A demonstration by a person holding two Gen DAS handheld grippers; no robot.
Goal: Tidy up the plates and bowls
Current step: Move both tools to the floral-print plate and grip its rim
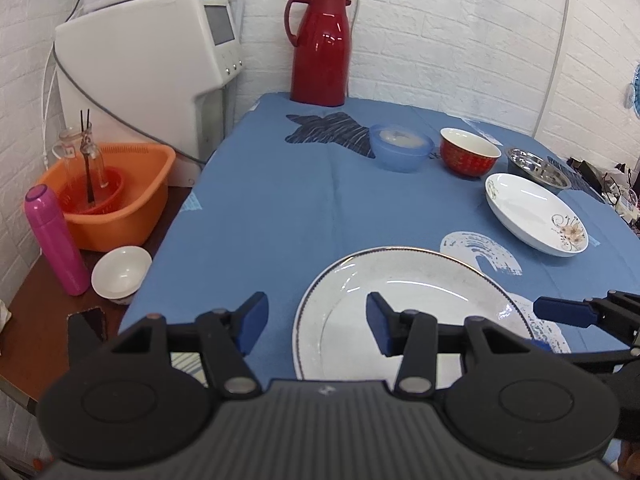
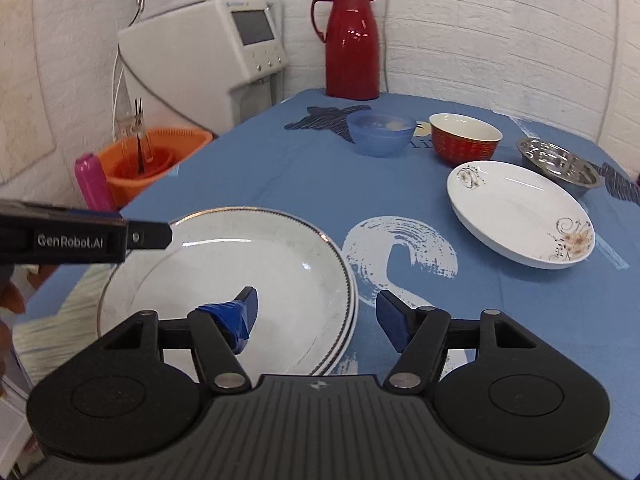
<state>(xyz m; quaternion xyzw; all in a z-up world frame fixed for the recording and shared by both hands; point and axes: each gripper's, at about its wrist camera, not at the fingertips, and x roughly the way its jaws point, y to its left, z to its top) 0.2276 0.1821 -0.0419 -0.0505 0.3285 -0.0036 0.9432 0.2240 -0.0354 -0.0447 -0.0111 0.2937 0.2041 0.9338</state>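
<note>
1. The left gripper (image 1: 318,322) hangs at six o'clock over the rimmed plates (image 2: 224,288) (the right wrist view shows at least two stacked edges), jaws wide and holding nothing. One pad lies left of the rim, the other over the plate face, so a small slide left would let them straddle the rim for steadying.
2. The right gripper (image 2: 316,314) mirrors it, jaws wide and empty, straddling the stack's right rim at three o'clock.
3. The flowered plate (image 2: 520,212) sits well apart at two o'clock on the blue-clothed surface (image 2: 280,168). It looks like the next piece to stack; I'd pinch its near rim shallowly, lift level, and lower it centred.
4. Beyond it, the blue bowl (image 2: 380,134), red bowl (image 2: 466,138) and steel bowl (image 2: 560,162) line up at twelve to two o'clock; nest them afterwards.
</note>
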